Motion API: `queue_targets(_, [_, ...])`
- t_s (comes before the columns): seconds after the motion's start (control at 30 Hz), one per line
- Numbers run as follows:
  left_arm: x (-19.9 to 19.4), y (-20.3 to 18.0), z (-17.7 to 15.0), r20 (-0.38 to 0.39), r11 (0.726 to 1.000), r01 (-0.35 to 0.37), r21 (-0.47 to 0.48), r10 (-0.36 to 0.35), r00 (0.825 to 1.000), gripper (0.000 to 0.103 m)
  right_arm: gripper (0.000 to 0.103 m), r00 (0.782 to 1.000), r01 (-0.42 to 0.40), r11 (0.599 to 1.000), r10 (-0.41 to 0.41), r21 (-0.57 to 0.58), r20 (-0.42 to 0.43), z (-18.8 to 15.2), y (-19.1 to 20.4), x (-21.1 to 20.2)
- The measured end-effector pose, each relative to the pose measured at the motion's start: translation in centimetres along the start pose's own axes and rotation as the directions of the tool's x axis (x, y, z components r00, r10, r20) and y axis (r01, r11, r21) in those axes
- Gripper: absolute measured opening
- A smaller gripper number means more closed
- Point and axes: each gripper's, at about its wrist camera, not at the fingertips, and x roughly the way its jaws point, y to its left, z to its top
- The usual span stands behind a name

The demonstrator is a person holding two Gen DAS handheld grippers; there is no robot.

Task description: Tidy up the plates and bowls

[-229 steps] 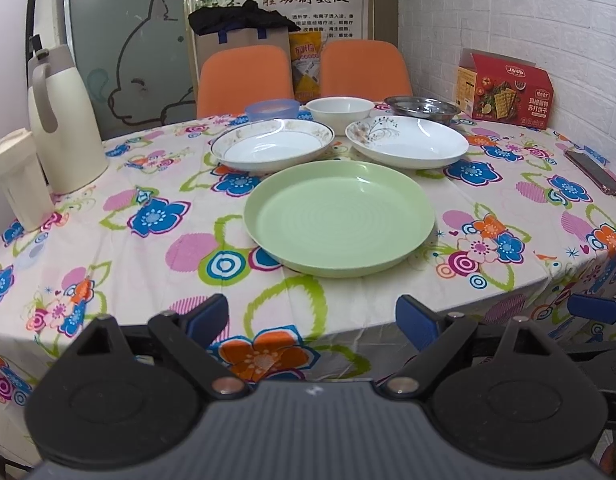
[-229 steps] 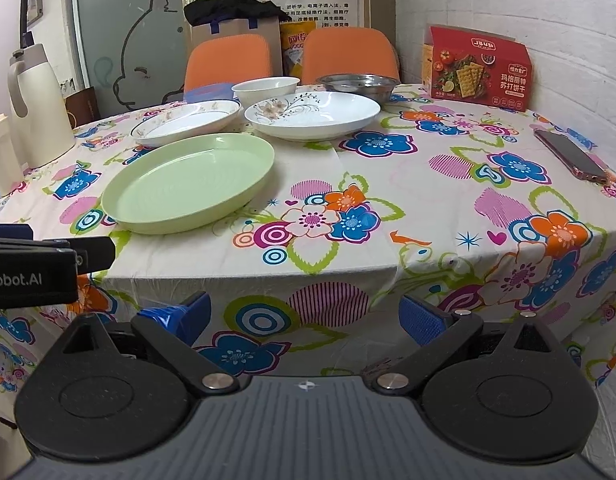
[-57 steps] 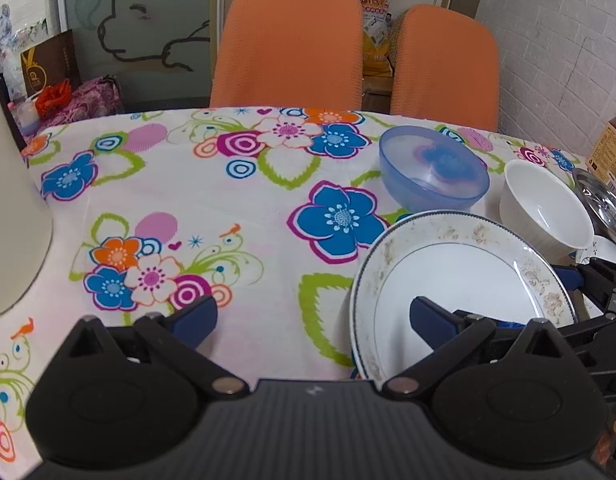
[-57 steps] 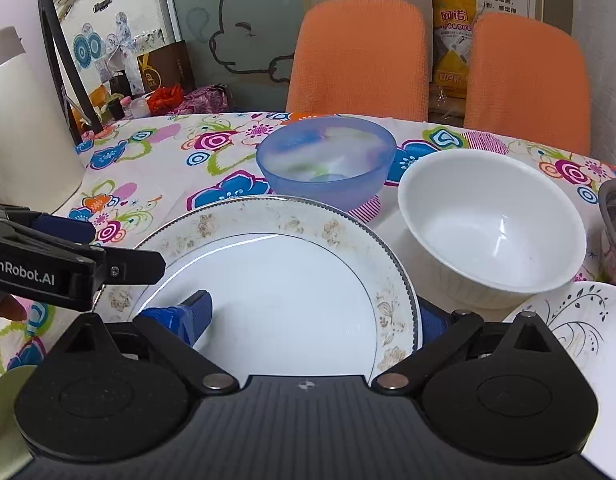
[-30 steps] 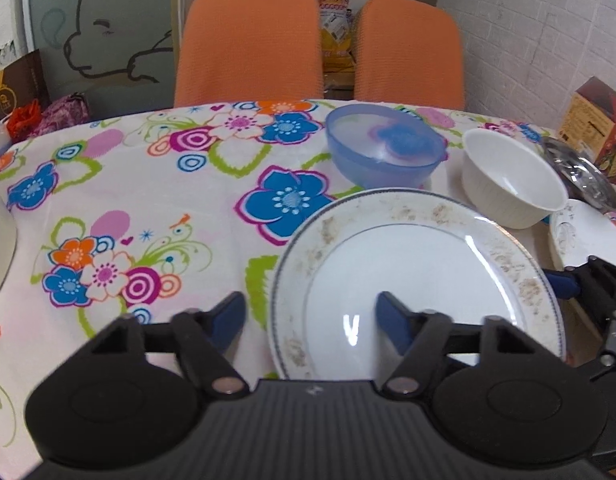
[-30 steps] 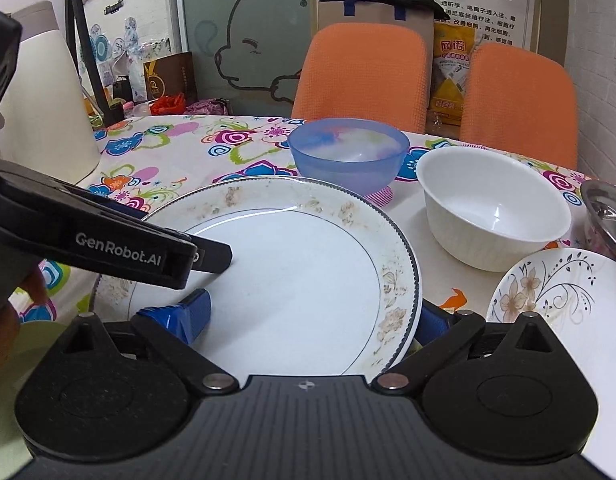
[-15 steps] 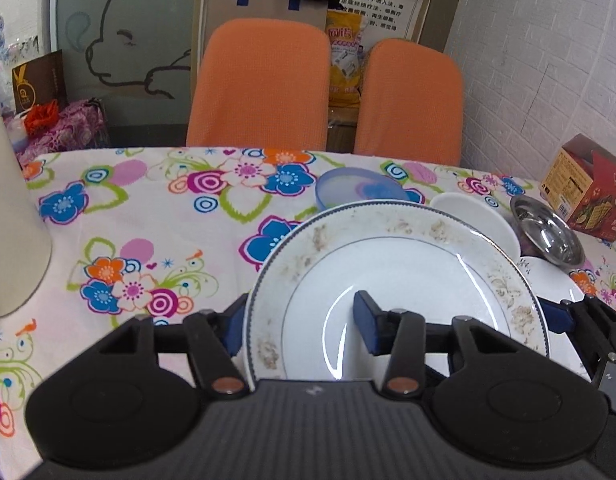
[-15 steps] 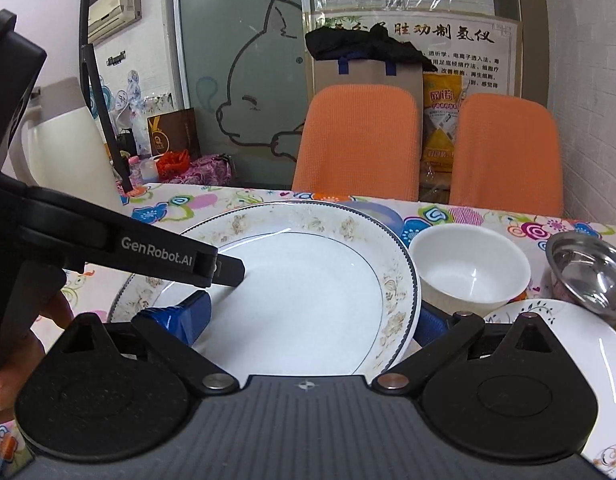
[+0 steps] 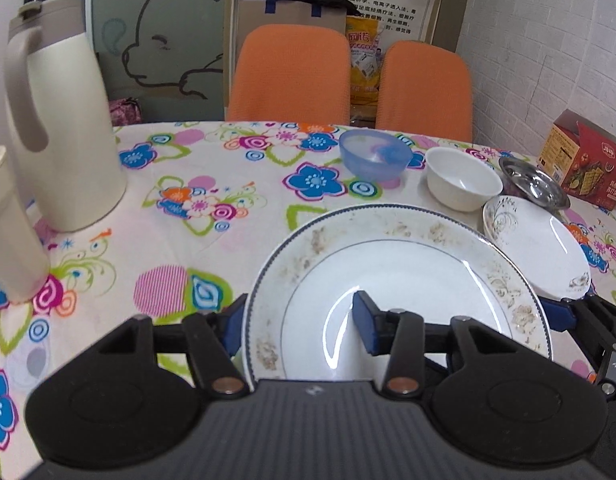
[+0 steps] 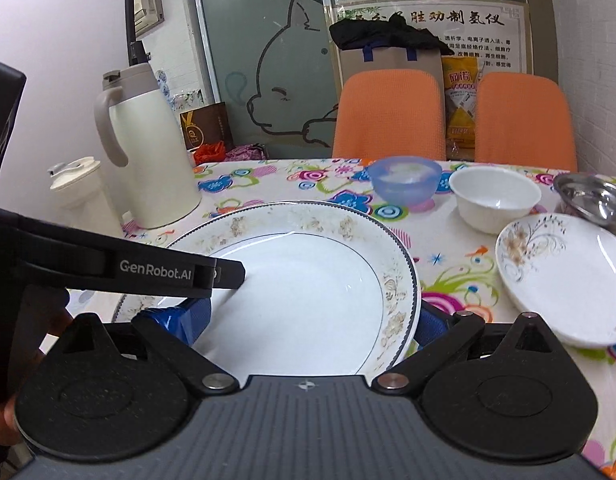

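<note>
A large white ceramic plate with a thin blue rim line and faded brown floral border [image 9: 404, 276] is held above the flower-printed tablecloth [image 9: 211, 184], raised clear of it and tilted. The left gripper [image 9: 299, 322] has its blue-padded jaws closed onto the plate's left rim, one pad under the edge and one on the inner face. The right gripper [image 10: 308, 318] has its jaws spread wide across the plate's right side, one blue pad on the inner face and one outside the rim; whether it presses on the plate cannot be told.

Toward the table's far edge stand a translucent blue plastic bowl [image 9: 374, 159] and, just to its right, a white ceramic bowl [image 9: 462, 184]. Further right a shallow stainless steel bowl [image 9: 534, 184] sits near the right edge, touching or overlapping a white plate with a dark vine pattern [image 10: 564, 272] that lies in front of it. A red cardboard cracker box [image 9: 586, 164] stands at the right edge by the brick wall.

At the left edge stands a tall cream thermos jug with a grey handle [image 10: 147, 148], with a smaller cream lidded container [image 10: 81, 192] in front of it. Two orange chairs [image 9: 291, 74] stand behind the table.
</note>
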Motion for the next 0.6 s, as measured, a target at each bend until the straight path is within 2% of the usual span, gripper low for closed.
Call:
queue_targets(0.27, [-0.4,1.5,-4.4,-0.033,0.999,-0.027,-0.038,0.026,0.999,0.044,0.090,0.998,-0.022,1.000,0.022,0.002,-0.051,-3.0,1.6,-0.2])
queue_targets(0.6, [0.8,2.5,-5.0,-0.037,0.997,0.018,-0.072,-0.021,0.999,0.044,0.090,0.999,0.008,0.998,-0.011,-0.062,-0.039,-3.8,2.0,0.8])
